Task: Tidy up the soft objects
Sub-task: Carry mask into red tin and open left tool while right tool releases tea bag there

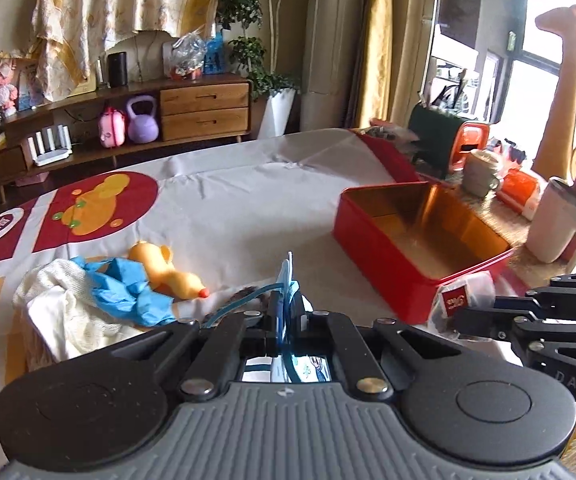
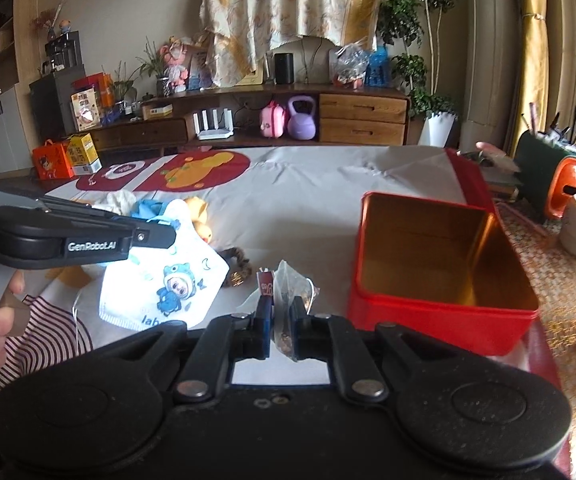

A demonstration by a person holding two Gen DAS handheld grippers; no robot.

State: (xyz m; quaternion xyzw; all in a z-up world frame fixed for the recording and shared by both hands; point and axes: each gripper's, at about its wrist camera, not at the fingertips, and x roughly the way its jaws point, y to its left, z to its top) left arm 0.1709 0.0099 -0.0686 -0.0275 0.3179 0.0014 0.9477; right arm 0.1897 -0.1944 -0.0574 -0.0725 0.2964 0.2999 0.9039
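My left gripper (image 1: 284, 312) is shut on a white child's face mask with a blue cartoon print (image 2: 168, 276), held edge-on above the cloth; the gripper also shows in the right wrist view (image 2: 168, 236). My right gripper (image 2: 280, 316) is shut on a clear plastic packet with a red label (image 2: 288, 284), just left of the open red tin (image 2: 439, 264). In the left wrist view the packet (image 1: 459, 296) hangs by the tin's near corner (image 1: 407, 264). A blue glove (image 1: 128, 288), a yellow duck toy (image 1: 168, 272) and a white knitted cloth (image 1: 60, 300) lie at left.
A brown hair scrunchie (image 2: 236, 264) lies on the white tablecloth (image 1: 248, 200). Two mugs (image 1: 555, 224) (image 1: 479, 172), an orange container (image 1: 467, 144) and a green holder (image 1: 435, 136) stand right of the tin. The red tin lid (image 1: 387, 156) lies behind it.
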